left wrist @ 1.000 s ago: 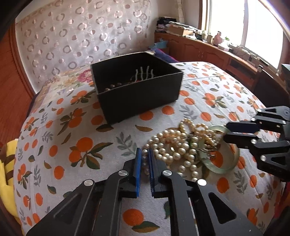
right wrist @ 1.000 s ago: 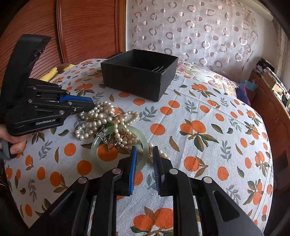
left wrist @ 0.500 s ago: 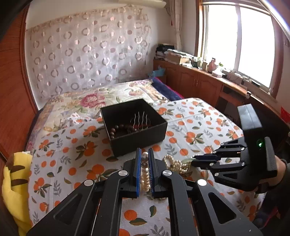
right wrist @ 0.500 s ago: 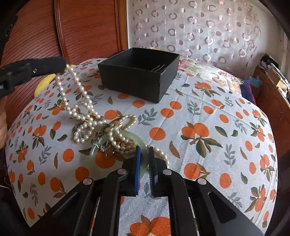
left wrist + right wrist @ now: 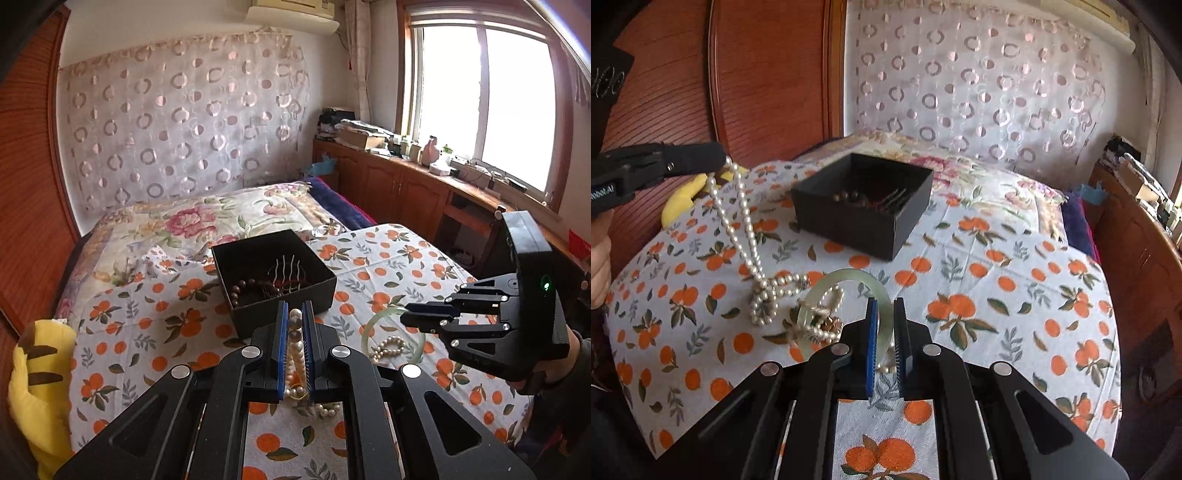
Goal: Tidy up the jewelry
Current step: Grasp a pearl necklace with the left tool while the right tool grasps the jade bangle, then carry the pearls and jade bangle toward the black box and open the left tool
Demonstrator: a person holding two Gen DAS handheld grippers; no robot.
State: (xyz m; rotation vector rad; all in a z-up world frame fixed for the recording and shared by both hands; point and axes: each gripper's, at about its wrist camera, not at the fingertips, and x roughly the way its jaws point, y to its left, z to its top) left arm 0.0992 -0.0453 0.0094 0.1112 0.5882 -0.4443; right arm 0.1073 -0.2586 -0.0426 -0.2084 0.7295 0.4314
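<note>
My left gripper (image 5: 295,314) is shut on a white pearl necklace (image 5: 295,339) and holds it up over the bed; in the right wrist view the strand (image 5: 746,229) hangs from it (image 5: 718,162) down to a tangle on the cloth. My right gripper (image 5: 885,310) is shut on a pale green jade bangle (image 5: 846,278) and tilts it up off the cloth; it shows at the right of the left wrist view (image 5: 406,316). A black open box (image 5: 275,275) ahead holds dark wooden beads (image 5: 251,286) and a hair comb.
An orange-print cloth (image 5: 997,295) covers the bed. A smaller pearl strand (image 5: 388,347) and a gold piece lie inside the bangle. A yellow plush toy (image 5: 33,373) lies at the left edge. Wooden cabinets (image 5: 406,192) and a window stand to the right.
My left gripper has closed on the pearl necklace and lifted it well above the bed. My right gripper has closed on the jade bangle and raised its edge.
</note>
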